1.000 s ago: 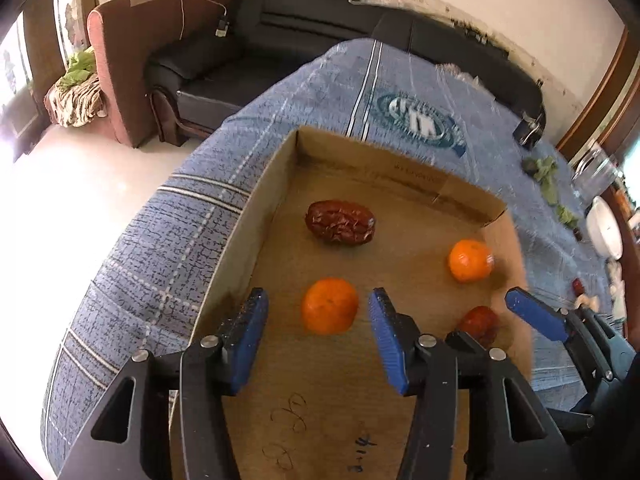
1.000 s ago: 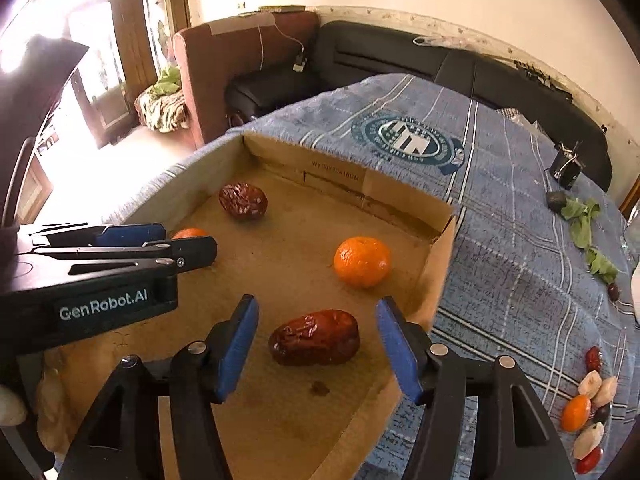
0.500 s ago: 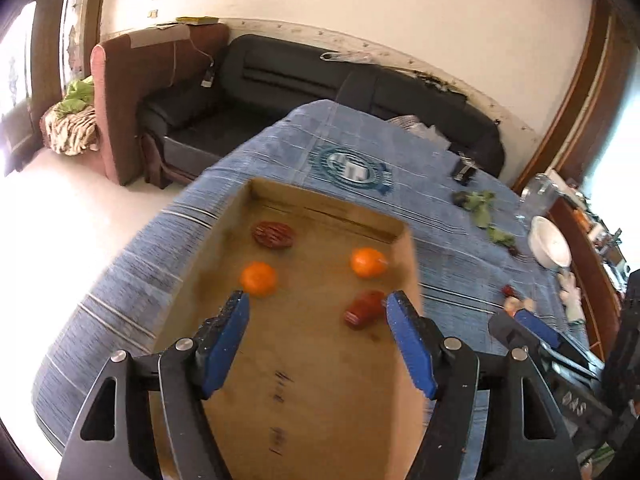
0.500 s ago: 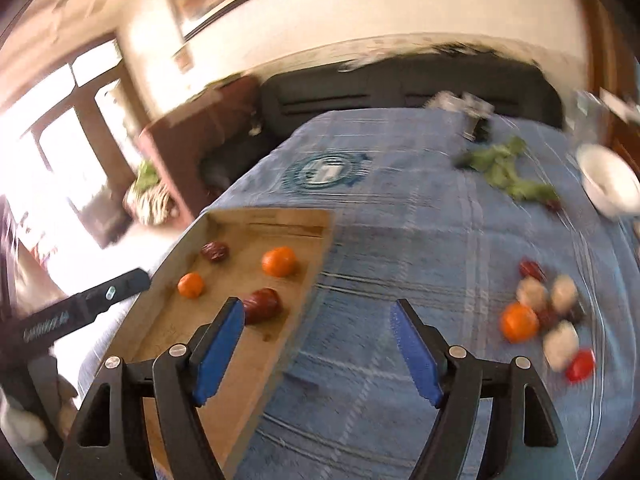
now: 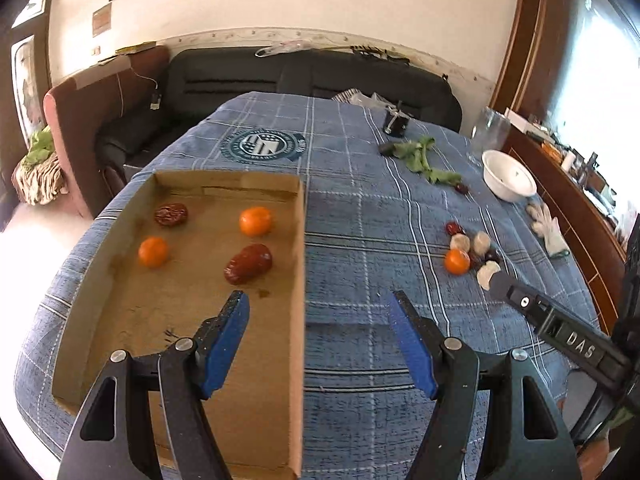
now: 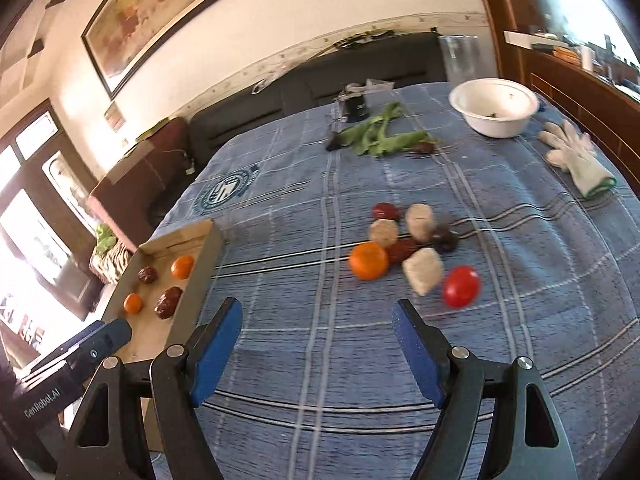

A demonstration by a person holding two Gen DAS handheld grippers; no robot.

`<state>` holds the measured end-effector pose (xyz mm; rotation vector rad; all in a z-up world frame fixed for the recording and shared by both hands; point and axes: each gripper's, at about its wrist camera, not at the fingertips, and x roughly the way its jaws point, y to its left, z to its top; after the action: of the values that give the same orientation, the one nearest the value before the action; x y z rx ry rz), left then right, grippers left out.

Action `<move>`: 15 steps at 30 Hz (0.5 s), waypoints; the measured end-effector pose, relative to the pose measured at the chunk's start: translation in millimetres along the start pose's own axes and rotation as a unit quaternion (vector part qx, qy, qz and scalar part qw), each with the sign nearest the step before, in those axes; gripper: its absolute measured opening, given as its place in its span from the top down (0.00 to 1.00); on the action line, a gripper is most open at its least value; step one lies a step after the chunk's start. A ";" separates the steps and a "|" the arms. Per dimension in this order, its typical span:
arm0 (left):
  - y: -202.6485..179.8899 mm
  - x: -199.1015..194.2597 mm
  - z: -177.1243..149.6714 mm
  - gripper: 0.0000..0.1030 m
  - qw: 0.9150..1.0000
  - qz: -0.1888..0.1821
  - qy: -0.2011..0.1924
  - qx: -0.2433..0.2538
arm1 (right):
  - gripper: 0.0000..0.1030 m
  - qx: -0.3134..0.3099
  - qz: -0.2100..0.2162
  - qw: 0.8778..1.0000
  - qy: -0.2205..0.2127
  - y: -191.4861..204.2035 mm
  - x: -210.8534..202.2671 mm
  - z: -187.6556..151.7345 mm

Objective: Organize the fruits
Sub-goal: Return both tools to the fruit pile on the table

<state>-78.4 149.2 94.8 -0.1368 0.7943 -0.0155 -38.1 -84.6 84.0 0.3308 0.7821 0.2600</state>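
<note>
Both claws have pulled back from the cardboard tray since a second ago, when each stood around a fruit on its floor; those fruits now lie free in the tray and the claws have swung toward the loose pile.

From the left wrist, the left claw [image 5: 318,316] stands well open and empty, straddling the tray's [image 5: 298,280] right wall. Inside the tray lie two oranges, one near the right wall [image 5: 256,221] and one toward the left wall [image 5: 153,252], plus two red dates, one at the far left corner [image 5: 171,214] and one nearer the claw [image 5: 248,264]. Right of the tray, well apart on the blue checked tabletop [image 5: 360,208], sits the loose fruit pile [image 5: 472,248], with another orange [image 5: 457,261] at its near-left edge. The tip of the other claw reaches in just beside that pile.

From the right wrist, the right claw [image 6: 316,322] is also wide open with nothing between its pads. The pile lies ahead, right of the tray [image 6: 208,240]: an orange [image 6: 369,261] closest to the tray, a red tomato [image 6: 461,286] farthest from it, pale lumps and dark dates touching in between. Farther off stand a white bowl [image 6: 494,106], a glove [image 6: 576,158] and some greens [image 6: 380,136].

I'd say four fruits are placed and a fresh pickup is starting. The next move calls for lowering a claw around one piece at the pile's edge, probably the orange or the tomato, without nudging its neighbours.
</note>
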 end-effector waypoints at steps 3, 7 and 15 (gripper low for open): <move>-6.2 3.8 -1.3 0.31 1.000 0.001 0.005 0.004 | 0.21 0.009 -0.002 1.000 -0.001 -10.5 -0.7 0.1; -12.6 9.7 -2.3 0.31 1.000 0.002 0.013 0.009 | 0.21 0.015 -0.002 1.000 0.004 -21.3 0.4 -2.5; -19.3 23.3 -4.9 0.31 0.999 -0.001 0.032 0.009 | 0.21 0.025 -0.044 0.999 0.004 -62.9 -10.9 3.2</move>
<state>-64.9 128.0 77.4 -0.1218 0.8585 -0.0296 -36.5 -146.8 69.0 0.3416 0.8093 0.1588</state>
